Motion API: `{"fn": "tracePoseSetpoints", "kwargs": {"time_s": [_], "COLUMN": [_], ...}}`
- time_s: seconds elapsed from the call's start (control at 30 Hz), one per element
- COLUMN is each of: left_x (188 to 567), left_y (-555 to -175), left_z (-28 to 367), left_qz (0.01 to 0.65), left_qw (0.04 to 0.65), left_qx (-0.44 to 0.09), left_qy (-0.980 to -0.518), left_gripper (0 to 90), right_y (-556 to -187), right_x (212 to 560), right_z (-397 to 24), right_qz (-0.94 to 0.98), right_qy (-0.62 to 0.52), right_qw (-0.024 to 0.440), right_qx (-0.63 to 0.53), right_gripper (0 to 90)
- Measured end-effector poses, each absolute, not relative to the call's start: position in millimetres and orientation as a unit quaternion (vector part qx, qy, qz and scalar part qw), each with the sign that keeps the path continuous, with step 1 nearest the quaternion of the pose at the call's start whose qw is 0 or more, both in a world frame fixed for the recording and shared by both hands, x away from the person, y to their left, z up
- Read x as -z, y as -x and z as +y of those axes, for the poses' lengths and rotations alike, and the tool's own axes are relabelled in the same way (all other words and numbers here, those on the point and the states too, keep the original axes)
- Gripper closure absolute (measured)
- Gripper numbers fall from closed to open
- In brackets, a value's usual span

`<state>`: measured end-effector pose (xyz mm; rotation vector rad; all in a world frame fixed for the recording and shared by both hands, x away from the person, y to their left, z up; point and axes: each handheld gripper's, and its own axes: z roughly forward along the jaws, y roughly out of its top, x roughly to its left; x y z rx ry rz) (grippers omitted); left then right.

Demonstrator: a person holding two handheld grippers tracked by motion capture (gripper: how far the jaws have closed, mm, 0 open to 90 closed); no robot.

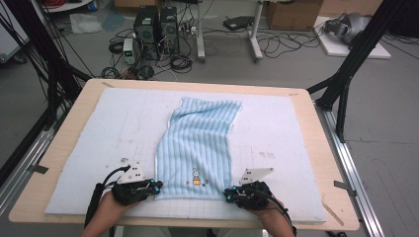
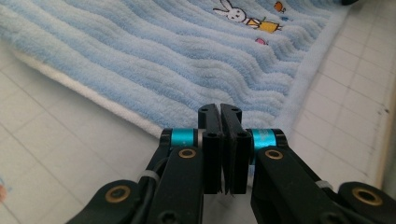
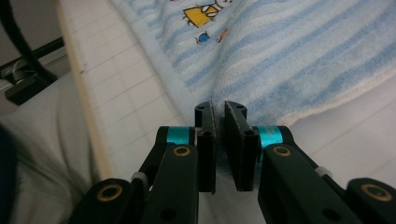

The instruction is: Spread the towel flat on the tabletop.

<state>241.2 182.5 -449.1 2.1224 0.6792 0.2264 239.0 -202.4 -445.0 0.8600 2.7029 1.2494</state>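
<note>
A light blue striped towel (image 1: 197, 143) lies lengthwise on the white foam mat (image 1: 99, 128), with a small bunny picture (image 1: 196, 177) near its front edge. My left gripper (image 1: 157, 187) is at the towel's near left corner. In the left gripper view its jaws (image 2: 220, 109) stand pressed together with the towel (image 2: 163, 60) corner running in between them. My right gripper (image 1: 227, 194) is at the near right corner. In the right gripper view its jaws (image 3: 219, 106) pinch the towel (image 3: 289, 56) edge, and a ridge of cloth rises toward them.
The mat covers a wooden table (image 1: 69, 128) whose front edge runs just below my hands. Black frame posts (image 1: 346, 74) stand at both back corners. Computer towers (image 1: 157, 29), cables and boxes sit on the floor beyond the table.
</note>
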Motion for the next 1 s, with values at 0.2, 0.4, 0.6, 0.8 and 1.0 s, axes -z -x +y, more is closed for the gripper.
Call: {"fn": "tracePoseSetpoints", "kwargs": {"time_s": [0.2, 0.4, 0.6, 0.8, 1.0], "left_x": [450, 449, 435, 417, 416], "left_y": [-220, -215, -240, -272, -289], "left_z": [188, 195, 210, 223, 231], "left_qz": [0.259, 0.262, 0.320, 0.357, 0.385], "left_qw": [0.440, 0.455, 0.518, 0.539, 0.540], "left_qx": [-0.076, -0.069, -0.105, -0.142, -0.160], "left_qy": [-0.857, -0.848, -0.787, -0.750, -0.732], "left_gripper": [86.9, 74.2, 52.4, 47.9, 45.9], "right_y": [-219, -206, -228, -267, -288], "right_x": [444, 441, 432, 435, 439], "right_z": [-201, -201, -203, -179, -160], "right_qz": [0.881, 0.879, 0.841, 0.838, 0.854], "right_qy": [-0.252, -0.243, -0.298, -0.329, -0.327], "right_qw": [0.005, -0.002, 0.044, 0.101, 0.123], "right_qx": [-0.400, -0.410, -0.449, -0.423, -0.385], "right_gripper": [82.9, 71.5, 59.6, 55.2, 63.5]}}
